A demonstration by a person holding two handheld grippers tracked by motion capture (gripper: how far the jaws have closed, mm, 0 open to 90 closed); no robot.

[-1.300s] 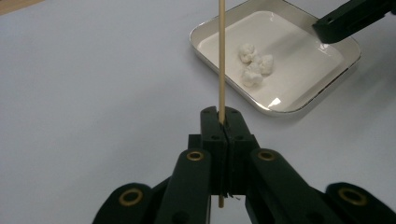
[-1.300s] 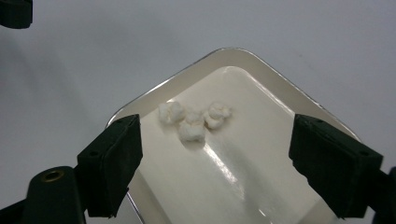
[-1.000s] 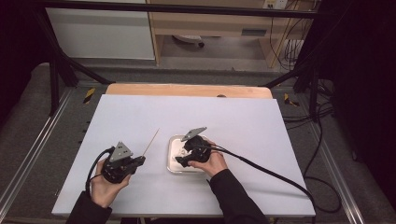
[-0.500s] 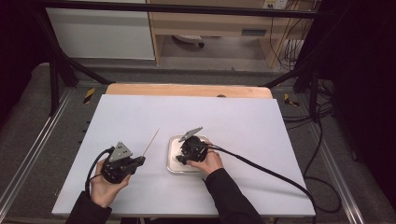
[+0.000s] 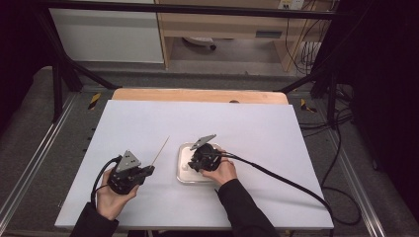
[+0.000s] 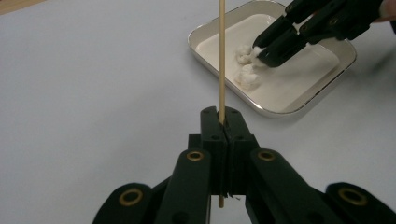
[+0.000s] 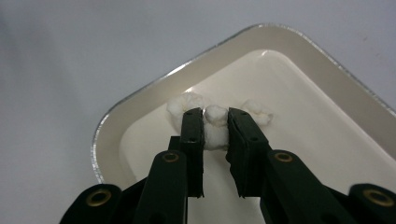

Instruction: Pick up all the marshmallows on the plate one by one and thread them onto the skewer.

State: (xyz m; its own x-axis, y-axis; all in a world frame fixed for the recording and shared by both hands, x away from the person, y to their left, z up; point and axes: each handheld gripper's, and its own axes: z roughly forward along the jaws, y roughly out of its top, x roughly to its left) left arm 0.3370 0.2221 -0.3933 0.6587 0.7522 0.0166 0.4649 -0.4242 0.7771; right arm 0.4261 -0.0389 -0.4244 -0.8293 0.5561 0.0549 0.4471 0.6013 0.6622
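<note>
My left gripper (image 6: 221, 116) is shut on a thin wooden skewer (image 6: 222, 56) that points away from it toward the tray. In the high view this gripper (image 5: 148, 170) rests at the table's front left with the skewer (image 5: 160, 150) slanting up and to the right. My right gripper (image 7: 215, 114) reaches into a shallow white tray (image 7: 140, 100). Its jaws have just been closing, and they now pinch a white lumpy piece (image 7: 215, 133). More white pieces (image 6: 247, 77) lie beside it in the tray (image 6: 280, 109). From above, the right gripper (image 5: 191, 165) covers the tray's (image 5: 180, 170) right half.
The white tabletop (image 5: 257, 128) spreads around both hands, with a wooden strip (image 5: 197, 95) along its far edge. A black cable (image 5: 276, 177) trails from the right gripper off to the right. Metal frame rails (image 5: 34, 148) flank the table.
The right gripper has tilted slightly over the tray. The left hand and its skewer have kept still.
</note>
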